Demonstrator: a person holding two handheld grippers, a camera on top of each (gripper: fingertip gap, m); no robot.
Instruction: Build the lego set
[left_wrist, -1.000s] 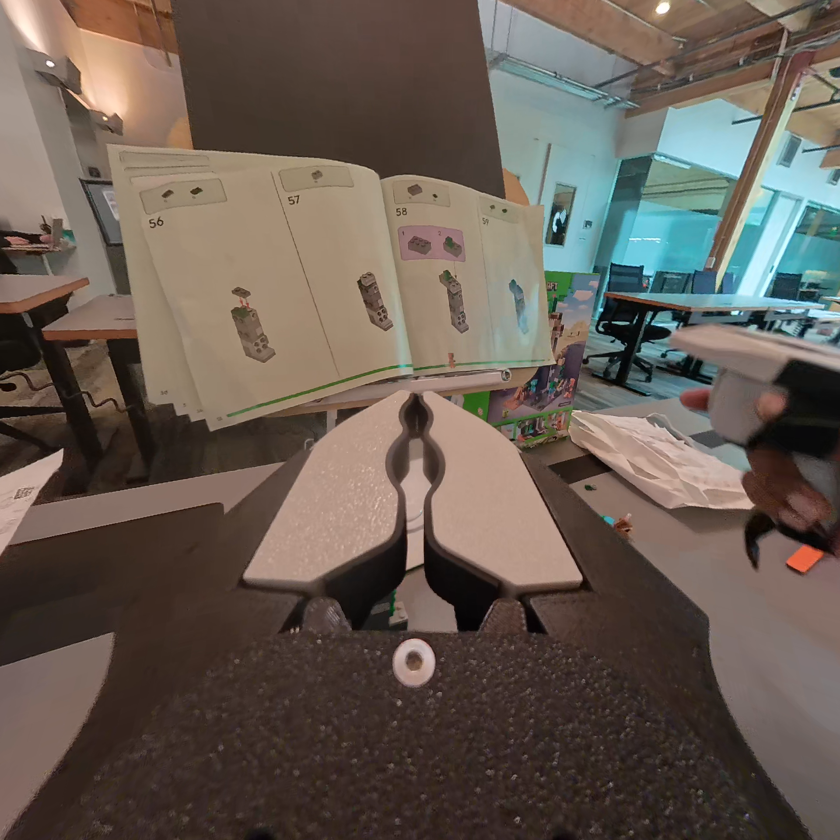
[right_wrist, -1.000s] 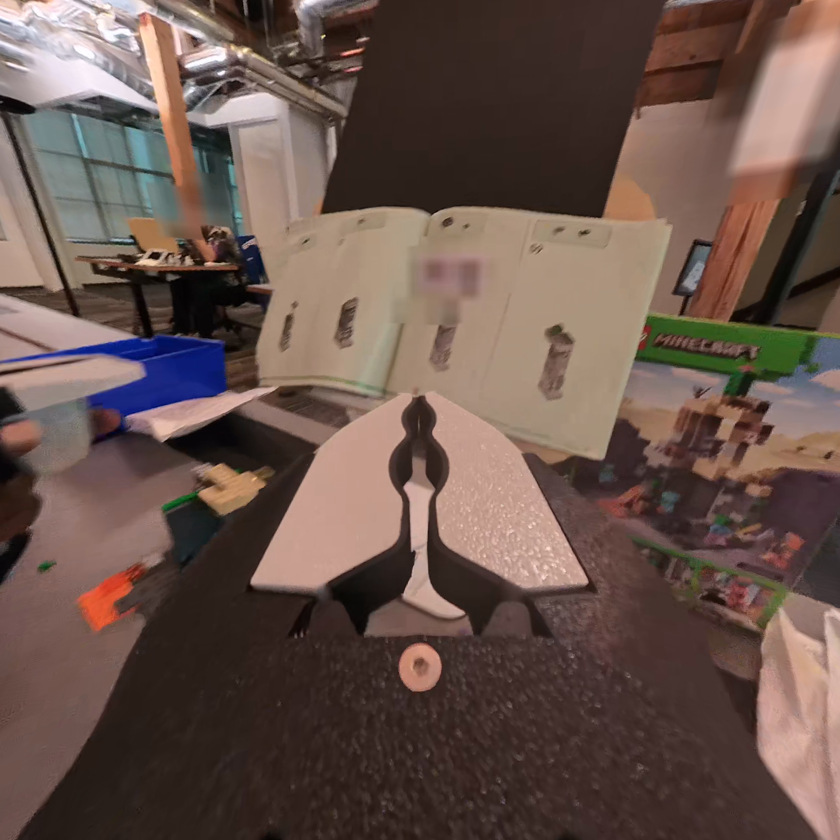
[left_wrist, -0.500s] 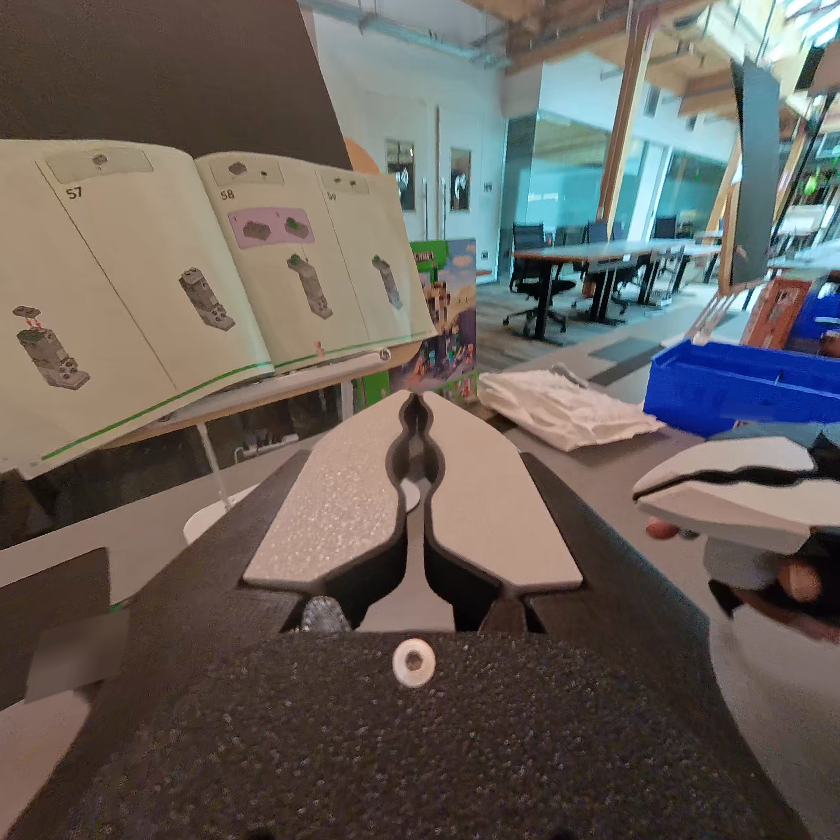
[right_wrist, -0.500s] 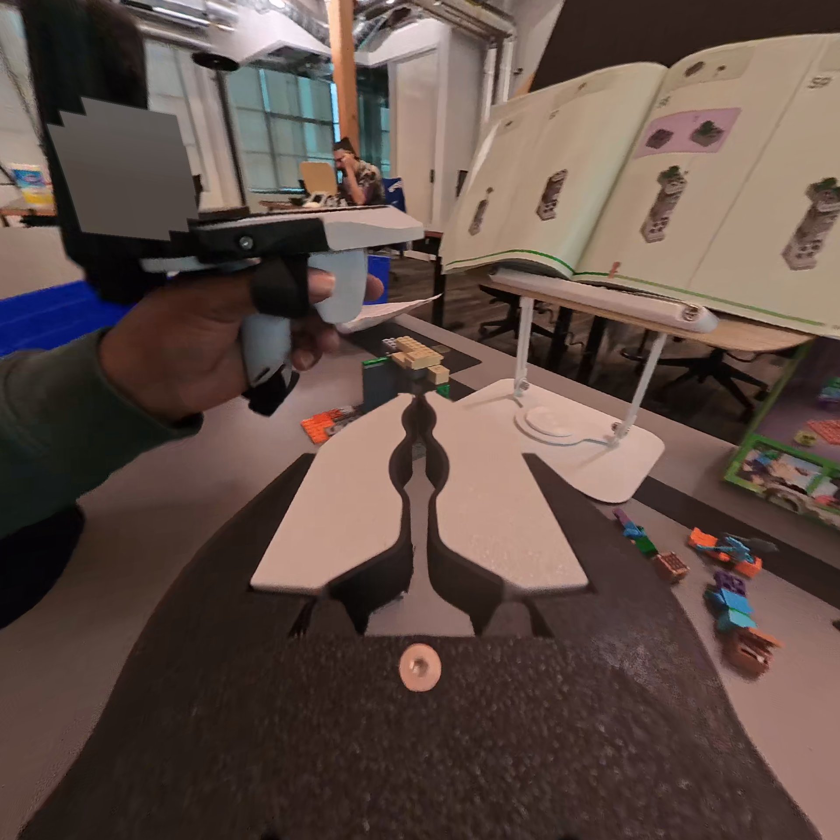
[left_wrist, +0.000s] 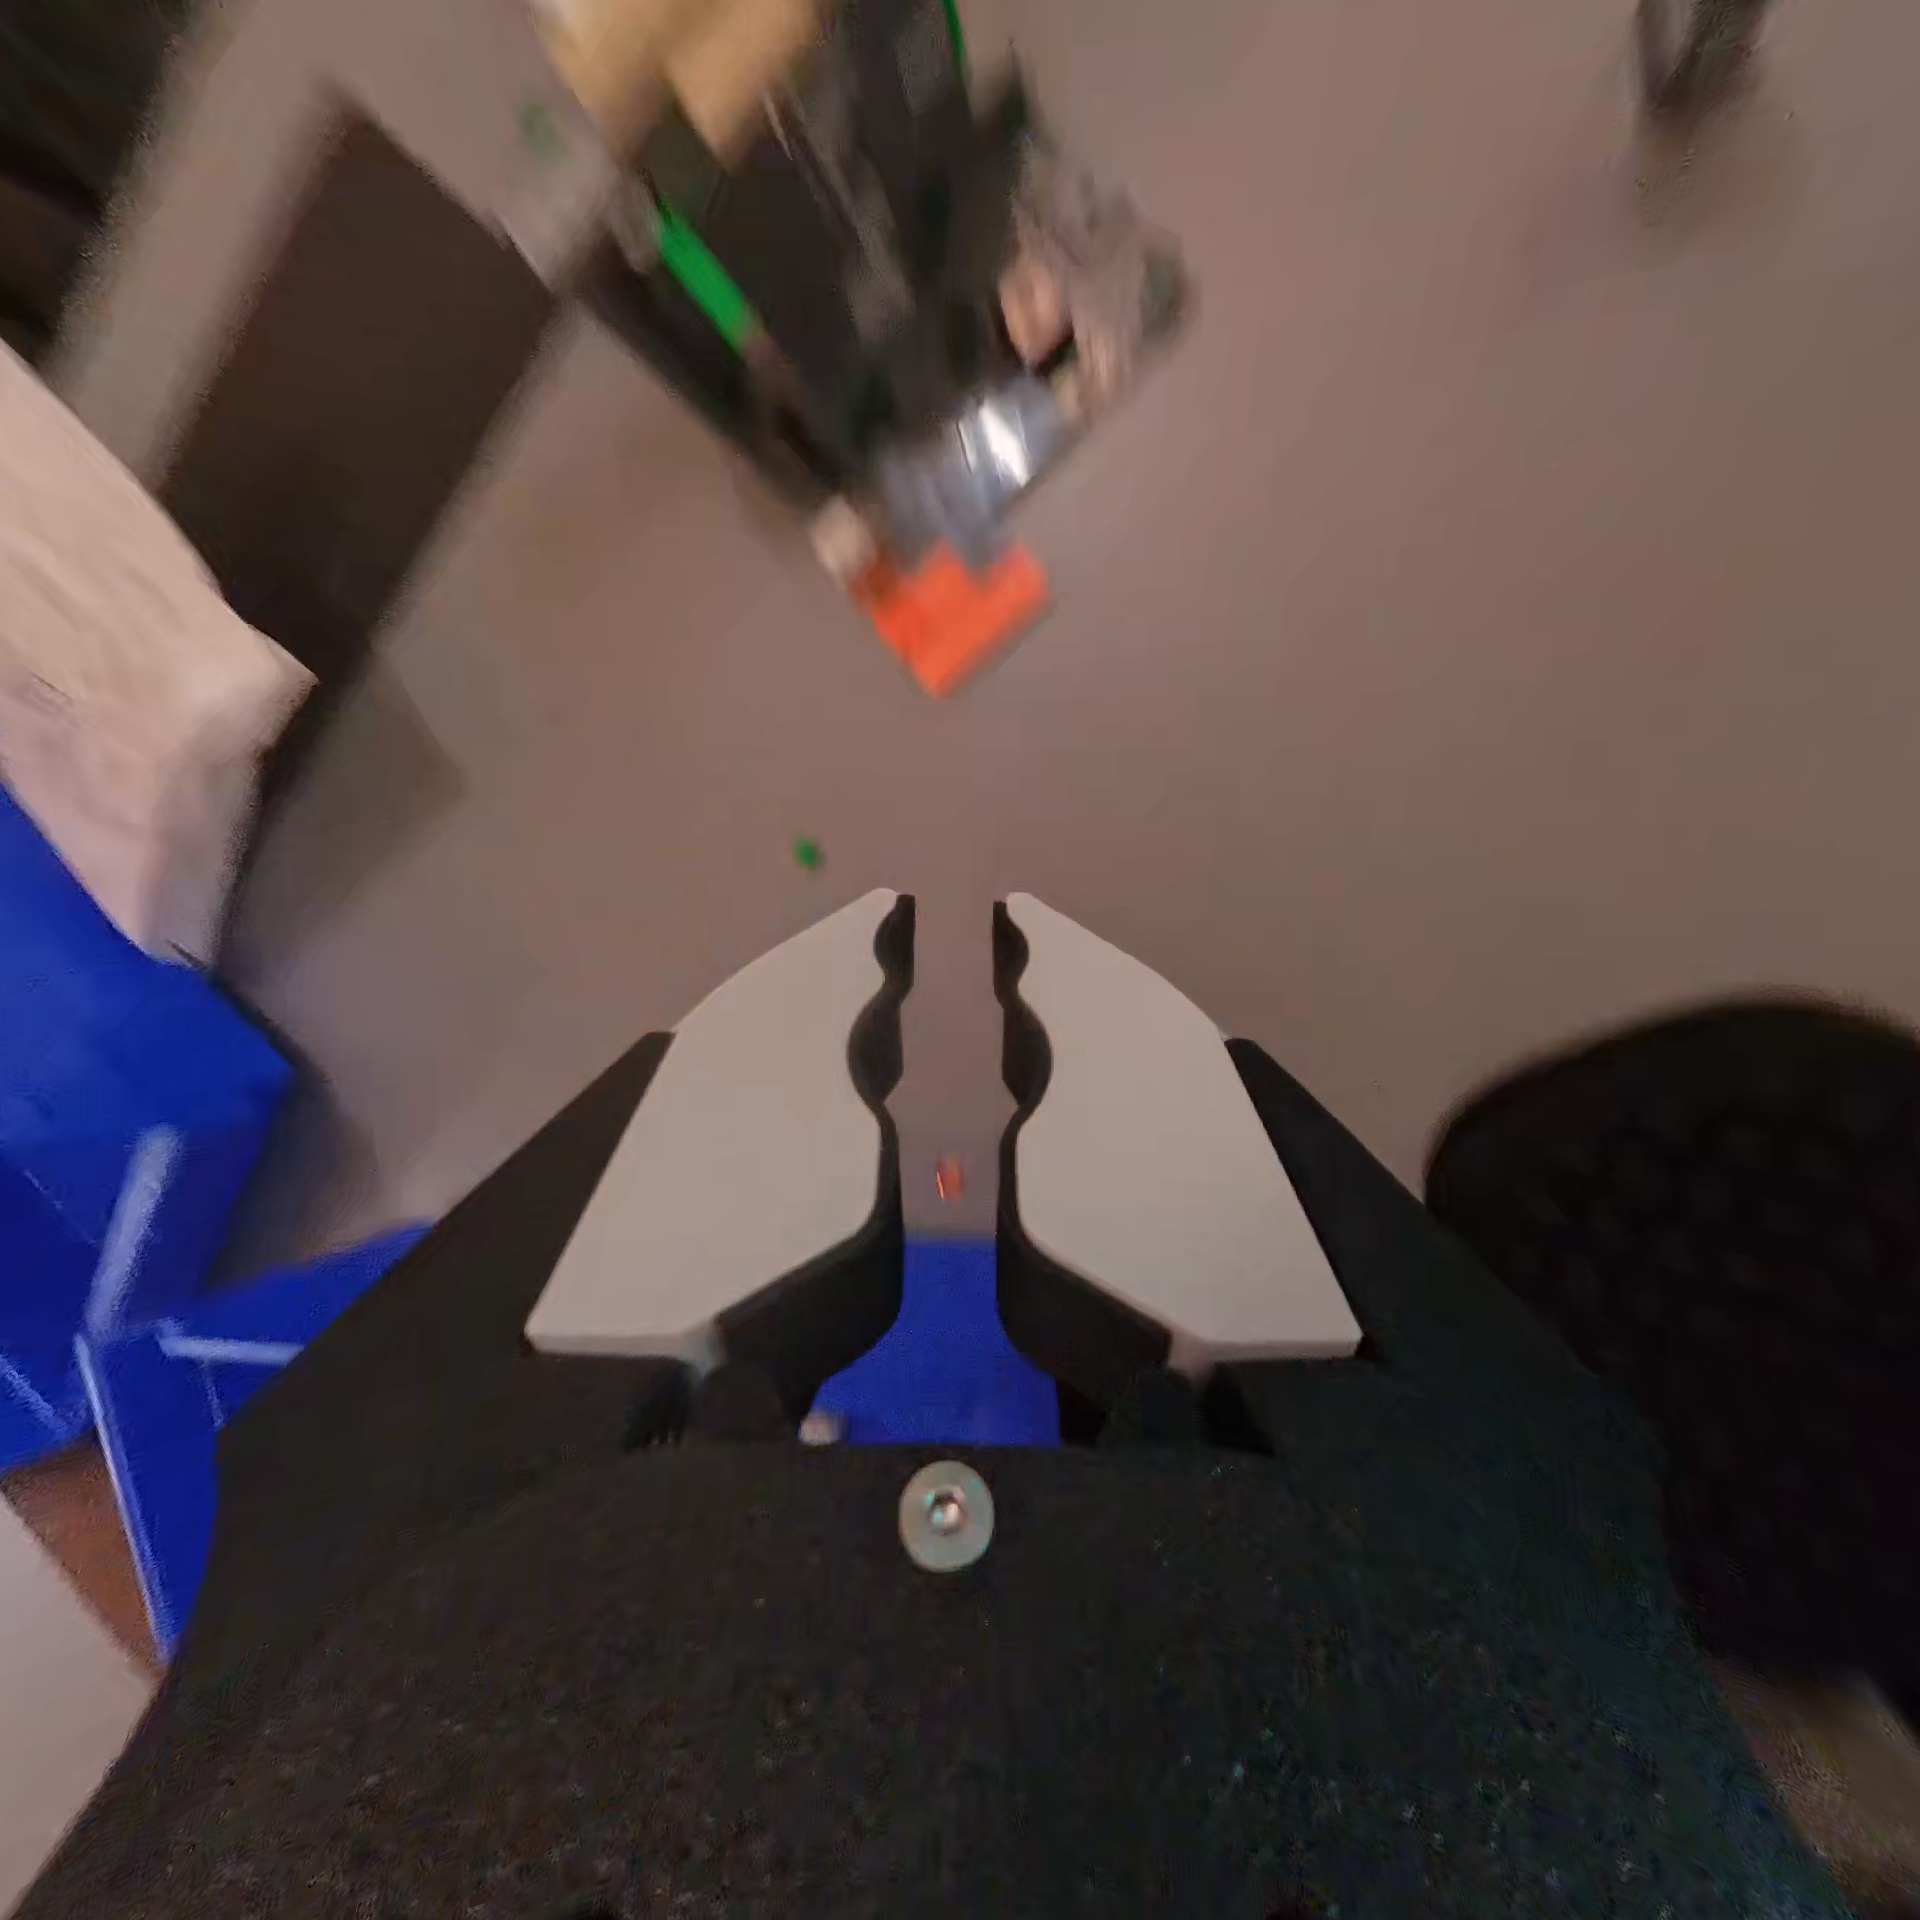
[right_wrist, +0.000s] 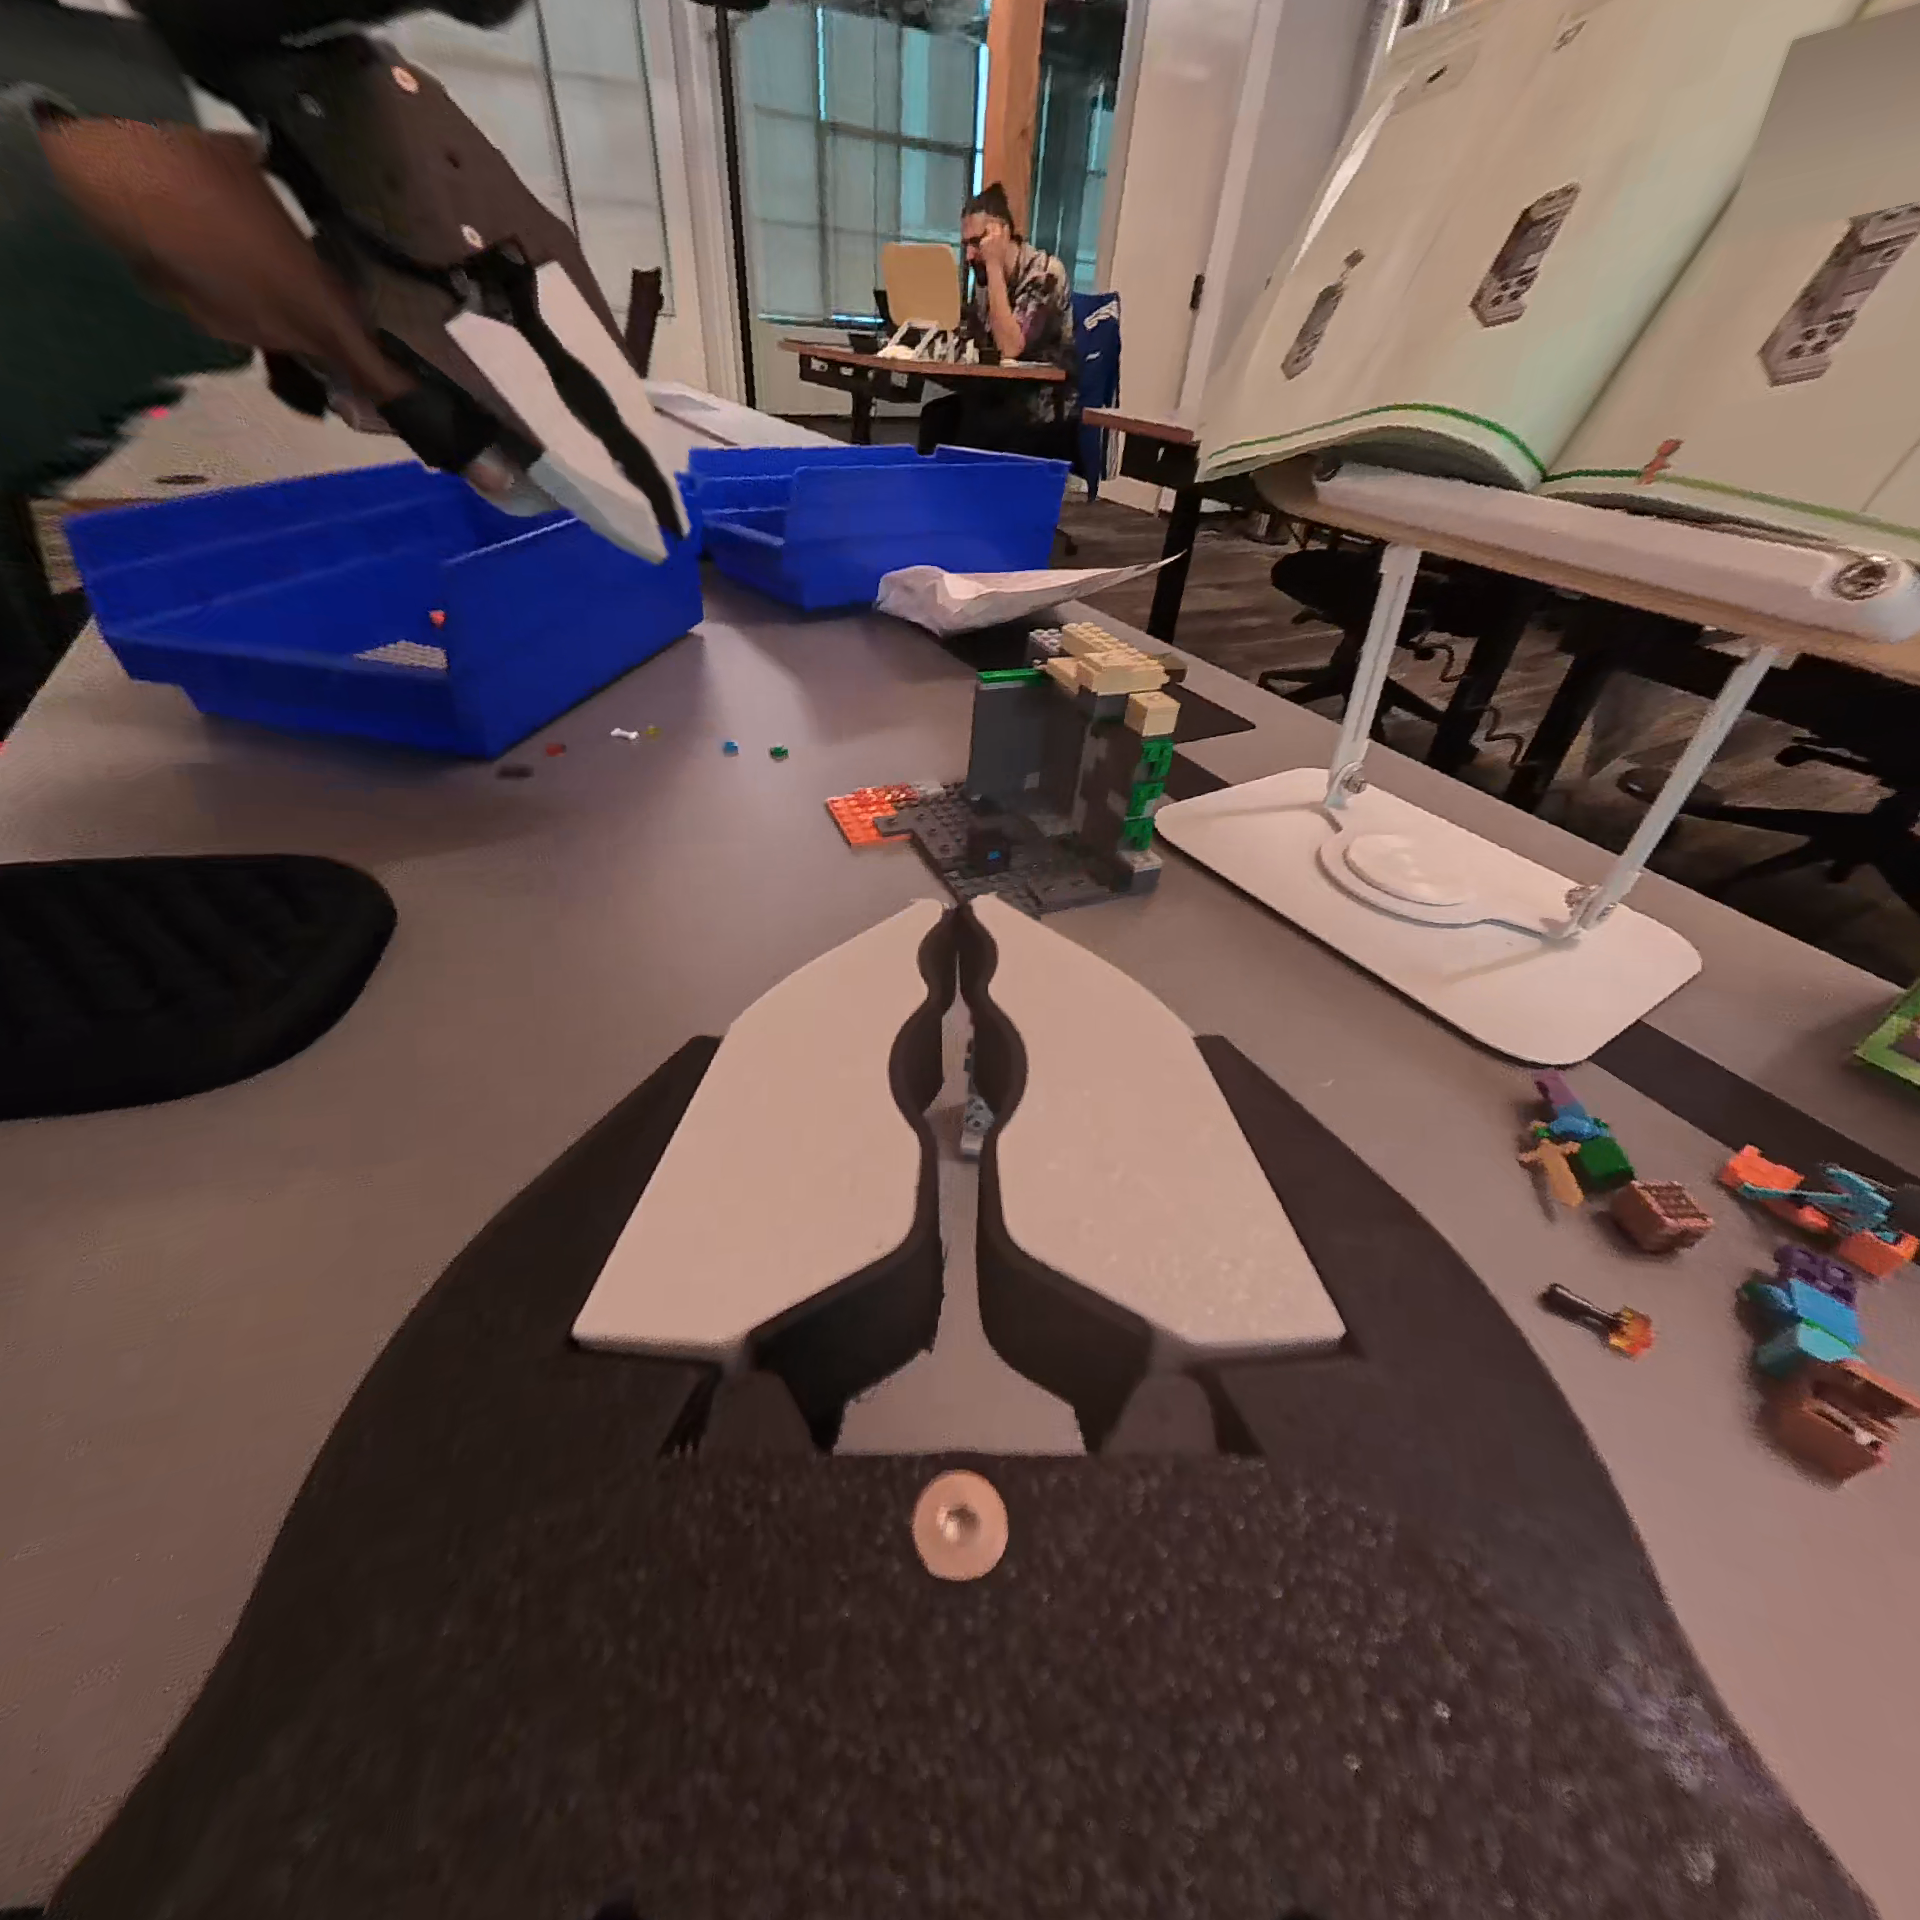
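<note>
The partly built lego model (right_wrist: 1070, 769), grey and tan with green bits and an orange plate, stands mid-table; it shows blurred in the left wrist view (left_wrist: 862, 312). My left gripper (left_wrist: 954, 914) points down at the table by the blue bin (left_wrist: 104, 1143), jaws a little apart and empty; it also shows in the right wrist view (right_wrist: 649, 530). A tiny green piece (left_wrist: 805, 854) lies just ahead of it. My right gripper (right_wrist: 958, 920) is shut, low over the table, short of the model. A small grey piece (right_wrist: 971, 1117) shows through its gap; whether it is held is unclear.
The open instruction booklet (right_wrist: 1558, 260) rests on a white stand (right_wrist: 1455, 914) at the right. Two blue bins (right_wrist: 416, 623) (right_wrist: 883, 509) and a white bag (right_wrist: 997, 592) stand behind. Small figures and sub-builds (right_wrist: 1818, 1299) lie right. A black pad (right_wrist: 156, 966) lies left. The left gripper's tips are roughly 30 cm from the right gripper's. The tiny green piece (left_wrist: 805, 854) lies some 15 cm from my left tips, 35 cm from my right tips.
My left gripper swung from facing the booklet down toward the table beside the blue bin, and its jaws parted slightly. My right gripper turned left and stayed shut.
</note>
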